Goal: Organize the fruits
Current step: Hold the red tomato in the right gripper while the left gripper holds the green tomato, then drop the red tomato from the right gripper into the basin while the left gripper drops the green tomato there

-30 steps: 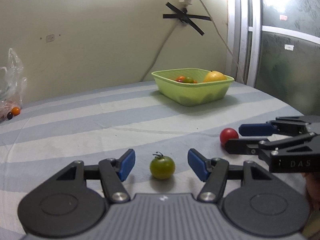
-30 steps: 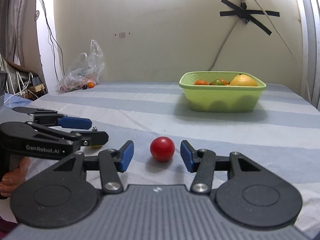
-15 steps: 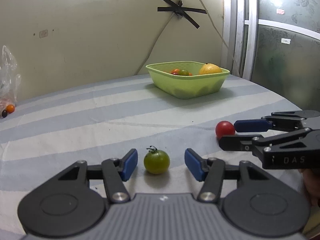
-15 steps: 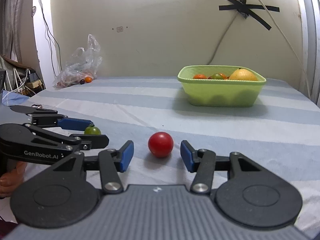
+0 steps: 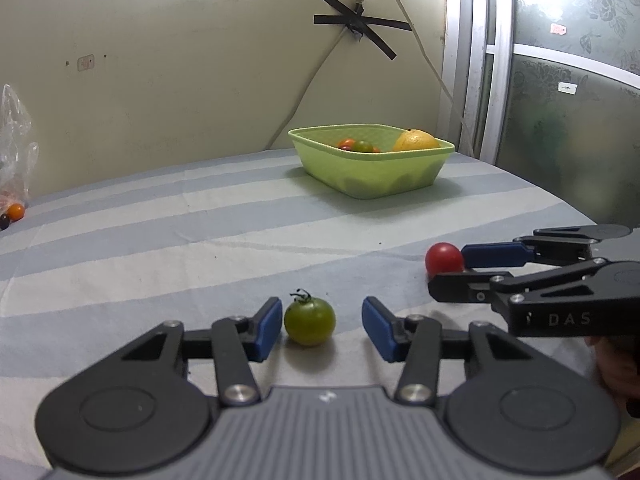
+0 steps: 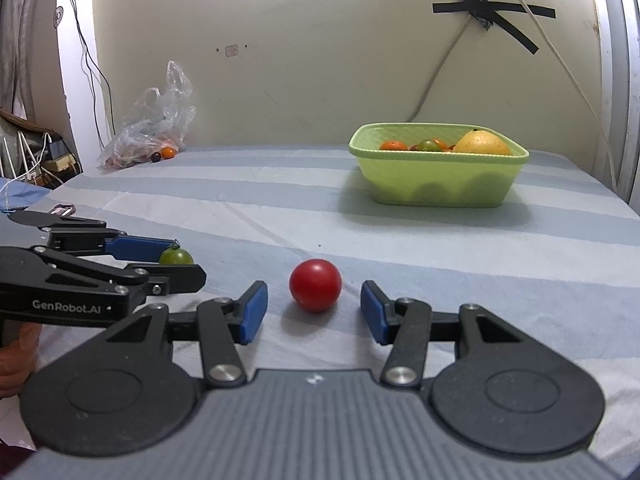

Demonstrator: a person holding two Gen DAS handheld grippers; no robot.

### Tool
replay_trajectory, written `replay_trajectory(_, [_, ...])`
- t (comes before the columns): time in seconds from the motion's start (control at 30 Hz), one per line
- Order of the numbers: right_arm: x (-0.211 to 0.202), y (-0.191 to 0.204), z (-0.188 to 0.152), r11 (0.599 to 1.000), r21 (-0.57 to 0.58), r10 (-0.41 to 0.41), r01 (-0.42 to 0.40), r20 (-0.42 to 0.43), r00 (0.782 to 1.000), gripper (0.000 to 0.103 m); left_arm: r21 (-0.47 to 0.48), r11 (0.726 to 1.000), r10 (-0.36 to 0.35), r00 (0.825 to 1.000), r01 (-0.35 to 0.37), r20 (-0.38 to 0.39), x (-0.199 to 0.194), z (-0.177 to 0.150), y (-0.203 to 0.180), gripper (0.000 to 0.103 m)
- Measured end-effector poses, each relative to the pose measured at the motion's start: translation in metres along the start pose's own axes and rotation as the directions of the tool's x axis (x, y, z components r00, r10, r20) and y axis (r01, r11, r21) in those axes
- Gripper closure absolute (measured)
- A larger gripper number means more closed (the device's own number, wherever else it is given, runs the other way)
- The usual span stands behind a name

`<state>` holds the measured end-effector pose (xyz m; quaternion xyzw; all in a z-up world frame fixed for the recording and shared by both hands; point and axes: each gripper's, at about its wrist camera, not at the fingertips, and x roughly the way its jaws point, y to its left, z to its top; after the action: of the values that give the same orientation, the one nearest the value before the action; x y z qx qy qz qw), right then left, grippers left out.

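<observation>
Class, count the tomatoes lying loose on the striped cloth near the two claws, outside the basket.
2. A green tomato sits between the open left claw fingers; a red tomato sits between the open right claw fingers. Neither is gripped.

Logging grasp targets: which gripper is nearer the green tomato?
Left. The left gripper has its open jaws on either side of the green tomato; the right gripper sits off to its right, straddling the red tomato.

Clear plastic bag [image 6: 150,128] by wall; black tape cross [image 6: 494,14] holding cable [image 6: 560,60]
</observation>
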<state>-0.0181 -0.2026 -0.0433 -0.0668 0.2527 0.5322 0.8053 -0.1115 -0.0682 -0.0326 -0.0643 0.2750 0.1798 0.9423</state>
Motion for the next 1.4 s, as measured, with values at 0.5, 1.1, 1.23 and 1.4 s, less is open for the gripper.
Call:
replay_trajectory(0.5, [0.005,0.005,0.002,0.999,-0.015,-0.030,0.030,-0.012,0.999,0.049,-0.022,1.000,0.010,1.000,-0.010,-0.018,0.004,0.001,-0.001,0.059])
replay_trajectory(1.1, [-0.003,-0.019,0.025,0.999,0.044,-0.025,0.021,0.098,0.995,0.073,-0.063,0.993,-0.099,0.995,0.100,0.016,0.018,0.062,0.006,0.076])
replay_trajectory(1.23, [0.001,-0.046,0.059,0.995,0.044,-0.093,0.086,0.194,0.977,0.073,-0.024,0.990,-0.137,0.988,0.139,0.066,0.049,0.119,-0.004,0.076])
replay_trajectory(1.4, [0.042,-0.074,0.088,0.989,0.033,-0.148,0.145,0.189,0.971,0.071,-0.059,0.988,-0.139,0.990,0.140,0.020,0.117,0.168,-0.007,0.075])
